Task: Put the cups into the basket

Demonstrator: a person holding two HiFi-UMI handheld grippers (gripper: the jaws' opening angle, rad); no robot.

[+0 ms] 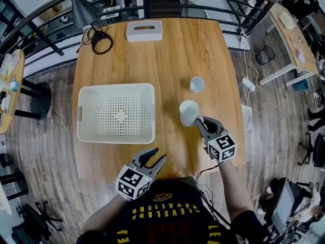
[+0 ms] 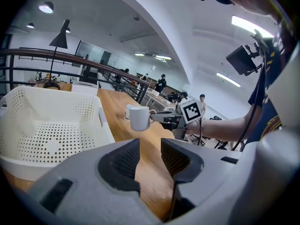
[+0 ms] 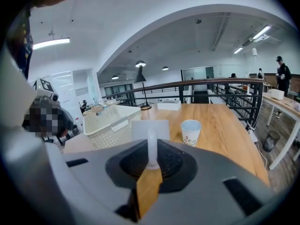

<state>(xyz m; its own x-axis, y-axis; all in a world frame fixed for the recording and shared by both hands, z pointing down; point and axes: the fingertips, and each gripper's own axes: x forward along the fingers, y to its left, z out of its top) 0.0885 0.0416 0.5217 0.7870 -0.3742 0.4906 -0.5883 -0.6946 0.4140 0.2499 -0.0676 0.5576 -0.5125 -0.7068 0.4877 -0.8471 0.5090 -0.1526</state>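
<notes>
Wooden table (image 1: 177, 50), open office behind. White mug (image 1: 189, 112) hangs clear of the table, just right of the basket (image 1: 116, 87), its handle pinched in the right gripper (image 1: 202, 122). Paper cup (image 1: 197, 84) stands on the table beyond it, untouched. The basket is empty: neither cup is in, both left to place. Left gripper (image 1: 153, 160) is empty, jaws apart, near the table's front edge.

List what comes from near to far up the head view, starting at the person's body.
Left gripper → right gripper → white cup held in its jaws → paper cup → white box. The basket spans several of these, so it is left out.
</notes>
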